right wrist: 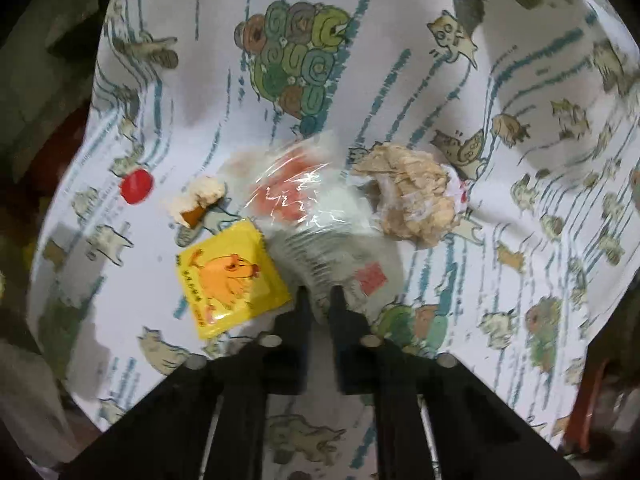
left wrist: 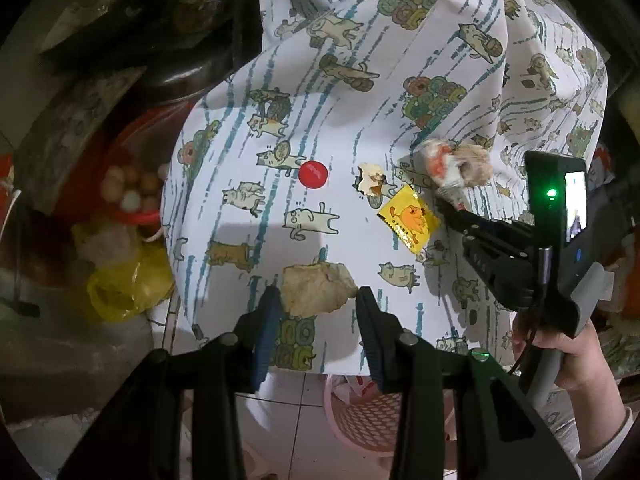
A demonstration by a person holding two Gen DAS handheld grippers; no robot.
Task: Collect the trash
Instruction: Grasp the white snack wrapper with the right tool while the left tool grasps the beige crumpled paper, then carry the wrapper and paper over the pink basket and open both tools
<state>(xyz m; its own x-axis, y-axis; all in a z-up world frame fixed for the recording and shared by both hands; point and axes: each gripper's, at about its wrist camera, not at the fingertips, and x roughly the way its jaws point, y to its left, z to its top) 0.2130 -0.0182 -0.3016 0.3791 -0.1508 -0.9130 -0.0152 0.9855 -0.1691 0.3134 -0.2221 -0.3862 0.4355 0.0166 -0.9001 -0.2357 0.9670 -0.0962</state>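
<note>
Trash lies on a table under a cat-print cloth (left wrist: 360, 80). My left gripper (left wrist: 318, 300) is open around a crumpled beige paper wad (left wrist: 316, 290), a finger on each side, not clearly pressing it. My right gripper (right wrist: 320, 294) is shut on the near edge of a clear plastic wrapper with red print (right wrist: 316, 208); it also shows in the left wrist view (left wrist: 440, 168). A second crumpled wad (right wrist: 416, 192) lies right of the wrapper. A yellow sachet (right wrist: 228, 276), a small white scrap (right wrist: 198, 198) and a red bottle cap (right wrist: 136, 186) lie to the left.
A pink basket (left wrist: 360, 412) stands on the tiled floor below the table's near edge. To the left are a yellow plastic bag (left wrist: 128, 284), a bag of eggs (left wrist: 132, 188) and dark clutter. A hand holds the right gripper (left wrist: 520, 248).
</note>
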